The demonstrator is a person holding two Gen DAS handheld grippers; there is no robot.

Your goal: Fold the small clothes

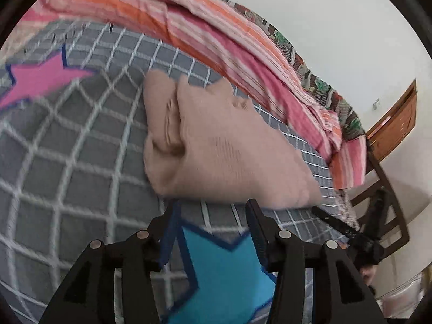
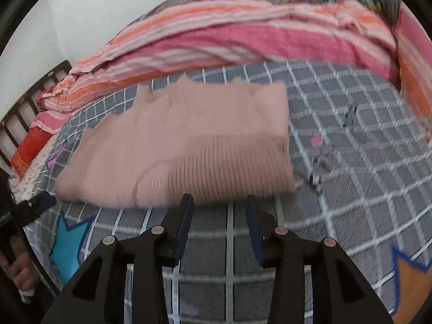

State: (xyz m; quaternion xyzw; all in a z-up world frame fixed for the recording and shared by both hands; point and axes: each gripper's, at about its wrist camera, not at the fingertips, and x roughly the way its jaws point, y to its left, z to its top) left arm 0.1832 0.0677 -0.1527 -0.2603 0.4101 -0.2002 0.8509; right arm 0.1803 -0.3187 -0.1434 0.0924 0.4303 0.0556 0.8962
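While lying folded on the grey checked bedsheet point(image 2: 351, 162), just ahead of both sets of fingers, pink ribbed knit garment point(image 2: 183, 145) looks soft, light and limp: likely to sag and slide out of its fold if lifted by one layer alone. Some spring in the ribbing, judging by the puffed crease on the near side. Not fragile, not slippery; knit should catch well on the blue pads. Best taken at the near folded edge or at a corner, pinching all layers together, one gripper toward each end so the bundle stays flat.

Left gripper point(image 1: 213, 205): jaws partly parted, nothing between them, tips just short of the garment's near edge, blue star print of the sheet showing through the gap. No contact that can be made out, though blur leaves the very tips uncertain.

Right gripper point(image 2: 220, 199): jaws likewise about half spread and empty, tips right at the garment's near hem, apparently clear of it.

Beyond the garment, striped pink and orange blanket point(image 2: 216, 43) bunched along the far side of the bed, well apart from it.
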